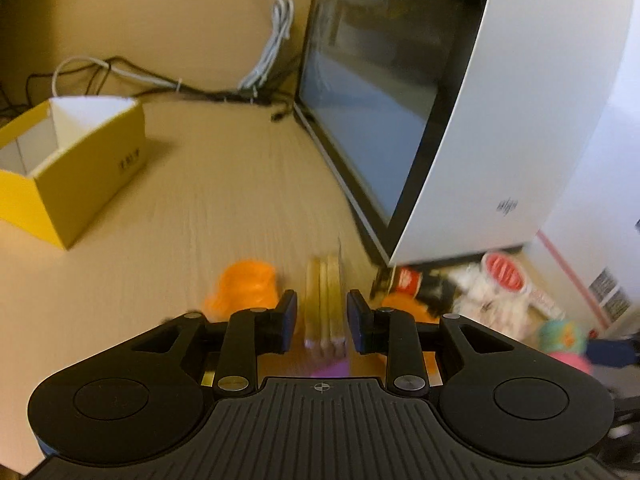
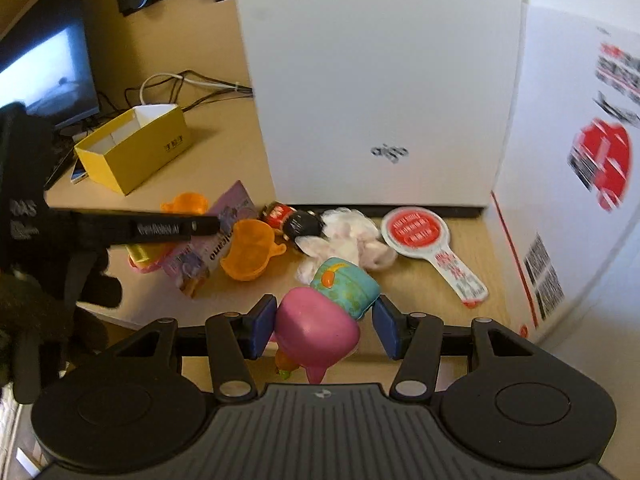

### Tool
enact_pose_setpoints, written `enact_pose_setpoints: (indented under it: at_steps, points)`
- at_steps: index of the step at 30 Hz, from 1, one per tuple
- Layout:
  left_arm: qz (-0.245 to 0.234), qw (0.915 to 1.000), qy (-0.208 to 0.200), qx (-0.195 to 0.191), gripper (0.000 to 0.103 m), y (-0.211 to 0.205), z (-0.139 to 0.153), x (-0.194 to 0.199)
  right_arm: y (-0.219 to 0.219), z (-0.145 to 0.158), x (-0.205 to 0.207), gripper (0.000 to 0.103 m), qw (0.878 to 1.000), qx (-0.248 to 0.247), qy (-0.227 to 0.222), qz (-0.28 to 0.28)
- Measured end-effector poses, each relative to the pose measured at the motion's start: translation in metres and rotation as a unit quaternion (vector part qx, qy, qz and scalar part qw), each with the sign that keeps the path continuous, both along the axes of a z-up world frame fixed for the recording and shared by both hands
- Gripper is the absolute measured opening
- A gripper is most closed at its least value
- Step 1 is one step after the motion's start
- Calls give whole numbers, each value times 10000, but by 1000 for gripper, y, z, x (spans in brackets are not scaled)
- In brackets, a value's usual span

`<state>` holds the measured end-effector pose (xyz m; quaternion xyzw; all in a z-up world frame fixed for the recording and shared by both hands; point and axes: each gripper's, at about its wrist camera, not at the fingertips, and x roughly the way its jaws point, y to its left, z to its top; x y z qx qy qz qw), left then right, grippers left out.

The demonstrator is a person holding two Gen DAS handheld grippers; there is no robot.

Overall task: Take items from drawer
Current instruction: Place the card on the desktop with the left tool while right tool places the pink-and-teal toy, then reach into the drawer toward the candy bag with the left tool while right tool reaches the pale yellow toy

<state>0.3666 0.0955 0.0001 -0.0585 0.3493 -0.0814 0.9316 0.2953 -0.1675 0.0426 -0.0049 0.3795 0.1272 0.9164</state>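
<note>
Left wrist view: we set items out on the desk; one toy remains in hand.
Our left gripper (image 1: pixel 322 322) stands released around the yellow bundle (image 1: pixel 325 304); our right gripper (image 2: pixel 325 326) grasps the pink toy (image 2: pixel 320 332), needing a clear spot ahead before letting go.

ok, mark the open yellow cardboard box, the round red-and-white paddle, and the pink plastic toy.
open yellow cardboard box (image 2: pixel 152 160), right wrist view, front side wall
round red-and-white paddle (image 2: pixel 414 229), right wrist view, red disc
pink plastic toy (image 2: pixel 316 330), right wrist view, body top

Bare desk (image 1: pixel 224 200) lies open ahead of the left jaws; white case (image 1: pixel 500 120) walls their right.
</note>
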Motion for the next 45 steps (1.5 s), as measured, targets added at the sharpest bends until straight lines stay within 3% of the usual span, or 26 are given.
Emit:
enact_pose_setpoints:
  at_steps: [5, 9, 15, 22, 24, 27, 31, 36, 39, 42, 45]
  points:
    - [255, 9991, -328, -74, 30, 15, 27, -22, 27, 0, 14, 53, 9985, -151, -260, 453]
    - [548, 9972, -437, -275, 30, 31, 37, -58, 56, 1, 32, 53, 9922, -428, -768, 880]
    - [510, 9984, -81, -210, 30, 44, 25, -113, 77, -16, 64, 53, 9872, -419, -695, 1370]
    - [592, 9969, 398, -336, 30, 45, -8, -125, 89, -25, 70, 55, 9789, -896, -856, 1627]
    - [512, 9970, 456, -369, 30, 42, -12, -126, 85, -13, 63, 57, 9787, -804, -972, 1618]
    - [281, 9974, 589, -310, 30, 32, -18, -121, 68, 15, 50, 63, 9831, -236, -1114, 1430]
    - [-53, 9966, 789, -241, 30, 17, -26, -112, 47, 39, 39, 63, 9899, 344, -941, 1006]
    - [-600, 9934, 929, -317, 30, -10, -36, -99, 17, 48, 17, 63, 9944, 406, -917, 335]
    - [-1107, 9864, 1180, -305, 30, -33, -46, -93, -7, 38, 2, 63, 9978, 293, -582, -87]
    - [-1660, 9698, 1757, -323, 30, -58, -64, -82, -29, 23, -5, 63, 9983, 277, 58, -512]
    - [-2252, 9473, 2252, -334, 30, -86, -84, -73, -50, 10, -20, 63, 9940, 381, 608, -829]
